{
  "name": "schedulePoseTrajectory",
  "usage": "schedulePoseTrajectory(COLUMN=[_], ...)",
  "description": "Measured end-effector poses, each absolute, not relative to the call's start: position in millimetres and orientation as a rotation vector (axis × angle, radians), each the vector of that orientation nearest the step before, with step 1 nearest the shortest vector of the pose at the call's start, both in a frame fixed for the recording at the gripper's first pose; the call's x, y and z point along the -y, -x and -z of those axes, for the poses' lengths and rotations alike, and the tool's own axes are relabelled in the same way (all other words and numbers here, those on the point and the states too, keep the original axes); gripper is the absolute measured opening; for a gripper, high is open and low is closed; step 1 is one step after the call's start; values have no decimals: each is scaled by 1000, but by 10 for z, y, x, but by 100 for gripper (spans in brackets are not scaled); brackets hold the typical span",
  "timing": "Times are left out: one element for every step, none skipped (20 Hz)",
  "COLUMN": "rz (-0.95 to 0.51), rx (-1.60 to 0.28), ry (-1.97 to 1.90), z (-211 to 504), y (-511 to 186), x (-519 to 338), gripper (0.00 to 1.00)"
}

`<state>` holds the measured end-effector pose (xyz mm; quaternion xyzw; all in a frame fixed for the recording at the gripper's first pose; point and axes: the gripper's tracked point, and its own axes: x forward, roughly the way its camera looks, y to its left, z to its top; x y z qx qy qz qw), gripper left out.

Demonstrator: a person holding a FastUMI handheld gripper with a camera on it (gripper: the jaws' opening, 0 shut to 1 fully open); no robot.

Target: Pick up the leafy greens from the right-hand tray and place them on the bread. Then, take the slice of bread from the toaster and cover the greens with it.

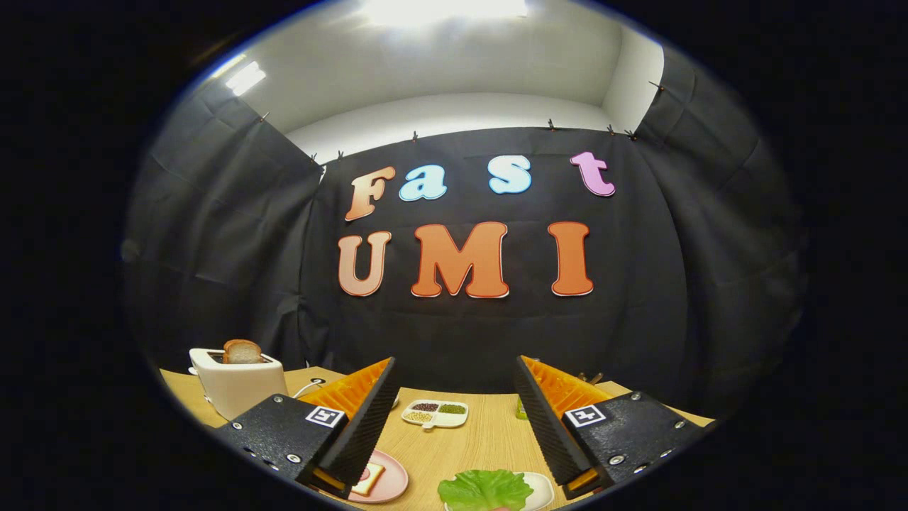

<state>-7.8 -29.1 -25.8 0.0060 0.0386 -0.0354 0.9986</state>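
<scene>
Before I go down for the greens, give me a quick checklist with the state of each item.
1. Jaws open, nothing held: ok, the gripper stands wide apart.
2. Greens on their tray, between the fingers: ok.
3. Greens uncovered: ok.
4. Bread on the pink plate, ready to take the greens: partly hidden by a finger, cannot tell if bare.
5. Slice upright in the toaster: ok.
6. Height above the greens: cannot tell.
</scene>
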Motion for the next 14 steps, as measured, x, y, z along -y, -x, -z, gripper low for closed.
schedulePoseTrajectory(rz=[77, 85, 90, 96, 102, 109, 118, 124, 127, 127, 125, 120, 113, 107], rx=[-90, -104, -121, -137, -159, -188, -225, -263, -303, -346, -387, -425, -460, -498], ry=[-8, -5, -2, 5, 17, 31, 45, 56, 60, 59, 51, 38, 22, 10], z=[294, 345, 391, 439, 507, 606, 710, 812, 914, 1030, 1117, 1203, 1282, 1378], y=[90, 91, 95, 95, 103, 119, 137, 157, 182, 204, 213, 213, 220, 234], x=[321, 349, 379, 400, 438, 470, 517, 548, 570, 588, 599, 601, 596, 598], gripper=[97, 97, 97, 97, 97, 97, 97, 97, 97, 97, 97, 97, 97, 97])
